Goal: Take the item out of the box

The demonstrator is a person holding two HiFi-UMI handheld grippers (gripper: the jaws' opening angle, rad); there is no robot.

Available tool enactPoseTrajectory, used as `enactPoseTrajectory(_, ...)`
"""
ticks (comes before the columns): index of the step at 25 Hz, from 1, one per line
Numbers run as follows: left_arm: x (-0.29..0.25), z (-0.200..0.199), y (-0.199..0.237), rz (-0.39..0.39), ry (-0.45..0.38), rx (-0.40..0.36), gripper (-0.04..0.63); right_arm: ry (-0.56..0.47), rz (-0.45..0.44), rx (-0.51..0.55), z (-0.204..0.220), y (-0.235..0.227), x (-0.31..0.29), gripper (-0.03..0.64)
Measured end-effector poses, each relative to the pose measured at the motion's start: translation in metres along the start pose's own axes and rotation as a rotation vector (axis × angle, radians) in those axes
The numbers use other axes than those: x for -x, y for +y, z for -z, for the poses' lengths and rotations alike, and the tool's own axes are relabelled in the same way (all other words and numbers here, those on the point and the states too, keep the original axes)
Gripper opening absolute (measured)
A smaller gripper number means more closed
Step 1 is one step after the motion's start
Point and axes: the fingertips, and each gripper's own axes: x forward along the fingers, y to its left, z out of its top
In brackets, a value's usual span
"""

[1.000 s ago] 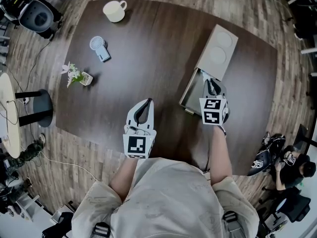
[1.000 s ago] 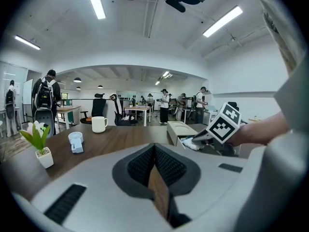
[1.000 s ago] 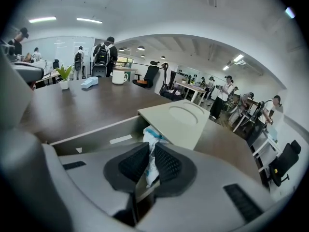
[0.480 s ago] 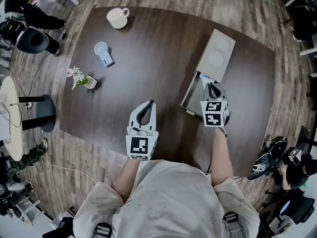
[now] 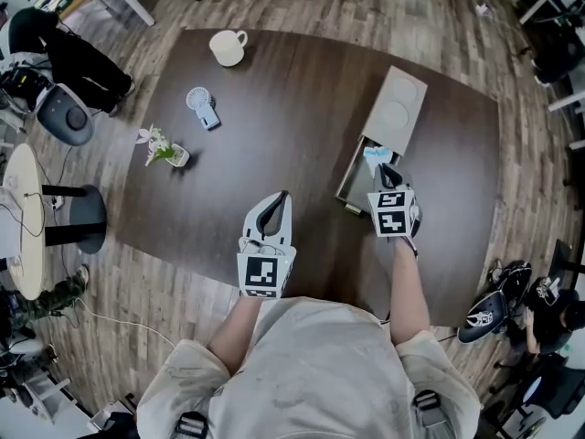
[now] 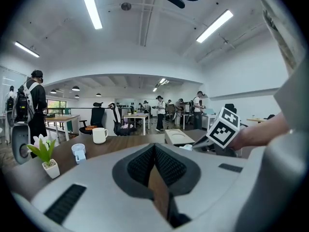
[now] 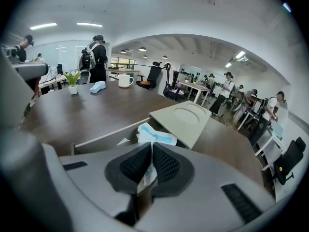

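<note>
Where the dark table [image 5: 274, 90] spreads ahead of both grippers: potted plant [image 5: 163, 147], small fan [image 5: 202, 107] and mug [image 5: 226, 48], all well ahead-left of the left gripper [image 5: 278, 201]; its jaws pressed together, nothing between; right gripper [image 5: 388, 168], jaws pinching a white-and-blue packet [image 7: 155, 135] at their tips, over the open box [image 5: 348, 183]; box lid [image 5: 396, 108] just beyond.

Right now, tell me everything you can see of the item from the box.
The item is thin, soft-looking, white with light-blue markings, perhaps a mask or sachet. Its near end is pinched between the right gripper's shut fingers; the rest sticks out crumpled over the open box, near the lid. Whether it touches the box is unclear.
</note>
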Motion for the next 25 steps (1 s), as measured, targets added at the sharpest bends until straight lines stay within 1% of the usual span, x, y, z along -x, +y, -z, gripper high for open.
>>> enactPoseTrajectory(6,0.015,0.0,0.003,-0.007,-0.015,-0.007,0.002,-0.018,0.0,0.013,0.001,0.017,0.011,0.011)
enactPoseTrajectory(12,0.022,-0.009,0.0,-0.001,-0.049,-0.007,0.003,-0.064,0.03,0.0,-0.009,0.018,0.037,0.011)
enactPoseTrajectory(15,0.023,-0.017,-0.004,0.012,-0.074,-0.01,0.003,-0.108,0.048,-0.02,-0.019,0.015,0.059,0.011)
enactPoseTrajectory(20,0.019,-0.033,-0.008,0.026,-0.116,-0.019,0.003,-0.213,0.094,-0.06,-0.037,0.0,0.1,0.012)
enactPoseTrajectory(25,0.014,-0.05,-0.013,0.042,-0.159,-0.023,0.003,-0.281,0.142,-0.091,-0.046,-0.013,0.136,0.012)
